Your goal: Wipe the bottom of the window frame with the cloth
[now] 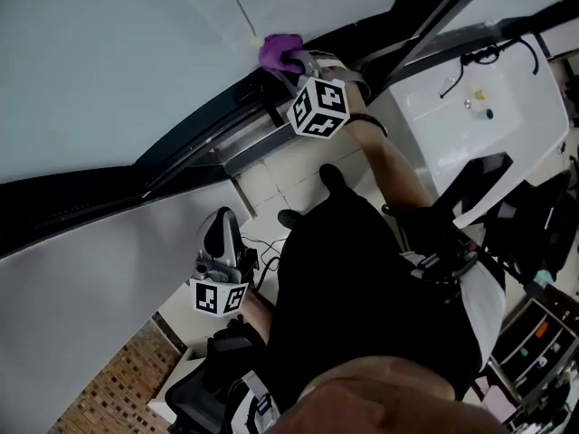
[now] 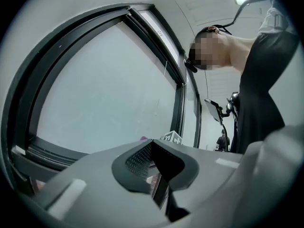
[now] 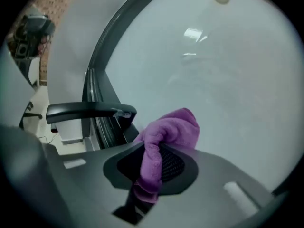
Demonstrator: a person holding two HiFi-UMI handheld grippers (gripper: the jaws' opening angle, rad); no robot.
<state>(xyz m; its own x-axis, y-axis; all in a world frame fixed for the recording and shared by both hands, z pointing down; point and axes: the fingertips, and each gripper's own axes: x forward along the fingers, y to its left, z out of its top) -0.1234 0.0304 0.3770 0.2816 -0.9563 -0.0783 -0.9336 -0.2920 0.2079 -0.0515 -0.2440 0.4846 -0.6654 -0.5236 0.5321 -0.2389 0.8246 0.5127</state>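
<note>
A purple cloth (image 1: 277, 51) is bunched against the glass just above the dark bottom rail of the window frame (image 1: 194, 147). My right gripper (image 1: 301, 64) is shut on it, with its marker cube (image 1: 318, 107) behind. In the right gripper view the cloth (image 3: 166, 132) pokes out between the shut jaws of the right gripper (image 3: 154, 161) and rests on the pane beside the frame (image 3: 100, 110). My left gripper (image 1: 220, 240) hangs low, well away from the frame, jaws together with nothing in them. In its own view the left gripper (image 2: 154, 164) faces the frame (image 2: 33, 148).
A black window handle (image 3: 88, 110) juts out left of the cloth. A white desk (image 1: 479, 116) with small items stands at the right above a tiled floor (image 1: 271, 181). A brick wall (image 1: 113, 382) sits at the lower left. My dark clothing (image 1: 362, 297) fills the middle.
</note>
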